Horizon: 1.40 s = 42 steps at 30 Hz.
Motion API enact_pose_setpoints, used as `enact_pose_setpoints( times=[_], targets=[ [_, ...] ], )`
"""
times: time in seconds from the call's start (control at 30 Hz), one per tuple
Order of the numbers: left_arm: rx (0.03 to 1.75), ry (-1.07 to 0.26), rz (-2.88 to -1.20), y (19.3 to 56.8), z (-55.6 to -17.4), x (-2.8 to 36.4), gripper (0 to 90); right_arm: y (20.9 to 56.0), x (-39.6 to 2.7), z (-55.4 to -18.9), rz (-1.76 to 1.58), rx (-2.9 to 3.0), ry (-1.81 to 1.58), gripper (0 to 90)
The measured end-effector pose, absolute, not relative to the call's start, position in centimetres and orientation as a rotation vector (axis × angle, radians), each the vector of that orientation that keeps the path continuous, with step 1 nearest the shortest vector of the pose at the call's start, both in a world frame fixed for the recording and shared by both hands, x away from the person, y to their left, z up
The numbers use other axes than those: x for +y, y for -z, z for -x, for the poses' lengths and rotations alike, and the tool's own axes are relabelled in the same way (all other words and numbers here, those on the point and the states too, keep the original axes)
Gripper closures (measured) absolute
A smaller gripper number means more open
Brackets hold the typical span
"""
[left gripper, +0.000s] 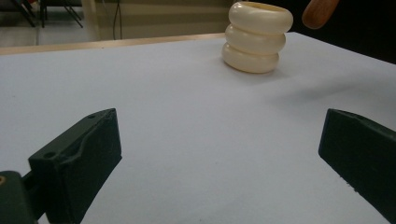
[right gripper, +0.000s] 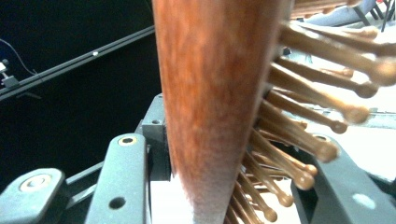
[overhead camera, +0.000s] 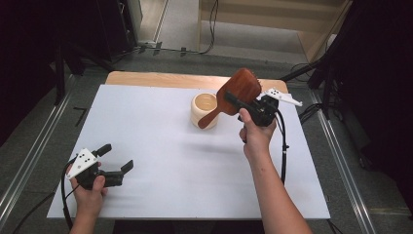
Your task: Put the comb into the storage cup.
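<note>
From the high view, your right gripper (overhead camera: 246,105) is lifted above the far right part of the white mat (overhead camera: 160,146), clamped on a wooden hairbrush (overhead camera: 234,92) by its paddle head; the brush is tilted so the handle slants down and left, its tip hanging over the cream cup (overhead camera: 204,109), which stands upright on the far middle of the mat. Holding it by the head leaves the handle free to go in first, so it looks as if you mean to stand the brush in that cup. Your left gripper (overhead camera: 117,158) sits low at the near left corner, well apart from the cup, jaws spread and empty, parked out of the way rather than steadying anything. In the left gripper view, the two black jaws stand wide with bare mat (left gripper: 187,149) between them; the cup (left gripper: 257,37), three stacked rings in shape, is far ahead, and the rounded end of the brush handle (left gripper: 320,11) hangs just right of its rim and above it, not yet inside. In the right gripper view, the brush (right gripper: 210,93) runs up between the jaws, one pad flat on its smooth back and the other in among the wooden bristles (right gripper: 303,140), a grip that could slip, so I'd lower it slowly.
</note>
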<state>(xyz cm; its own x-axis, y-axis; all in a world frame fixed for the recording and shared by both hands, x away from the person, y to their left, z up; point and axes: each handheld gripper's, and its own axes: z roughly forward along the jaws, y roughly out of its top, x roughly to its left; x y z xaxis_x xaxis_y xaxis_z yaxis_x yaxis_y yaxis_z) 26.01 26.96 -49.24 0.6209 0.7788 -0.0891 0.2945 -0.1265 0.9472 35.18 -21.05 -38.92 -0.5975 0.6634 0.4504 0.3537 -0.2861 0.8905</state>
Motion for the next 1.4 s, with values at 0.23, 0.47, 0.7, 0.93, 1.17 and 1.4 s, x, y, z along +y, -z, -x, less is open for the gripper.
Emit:
enact_pose_setpoints(
  times=[0.23, 0.47, 0.7, 0.93, 1.17, 1.4],
  targets=[
    [0.888, -0.527, -1.701, 49.2, -26.0, 27.0, 0.0, 38.0, -21.1, -36.3, -1.264, 1.699, -1.98, 52.6],
    [0.884, -0.524, -1.7, 49.3, -26.1, 27.0, 0.0, 37.8, -21.4, -37.6, -1.276, 1.68, -1.964, 52.6],
    [0.885, -0.521, -1.7, 49.3, -26.1, 27.0, 0.0, 37.7, -22.1, -38.5, -1.303, 1.652, -1.955, 52.6],
    [0.885, -0.522, -1.701, 49.3, -26.0, 26.9, 0.0, 37.9, -22.6, -39.2, -1.313, 1.616, -1.961, 52.6],
    [0.876, -0.51, -1.71, 49.3, -26.1, 26.9, 0.0, 38.1, -22.8, -39.8, -1.32, 1.607, -1.938, 52.6],
    [0.876, -0.515, -1.712, 49.3, -26.1, 26.9, 0.0, 38.8, -22.1, -40.4, -1.336, 1.611, -1.9, 52.6]
  ],
)
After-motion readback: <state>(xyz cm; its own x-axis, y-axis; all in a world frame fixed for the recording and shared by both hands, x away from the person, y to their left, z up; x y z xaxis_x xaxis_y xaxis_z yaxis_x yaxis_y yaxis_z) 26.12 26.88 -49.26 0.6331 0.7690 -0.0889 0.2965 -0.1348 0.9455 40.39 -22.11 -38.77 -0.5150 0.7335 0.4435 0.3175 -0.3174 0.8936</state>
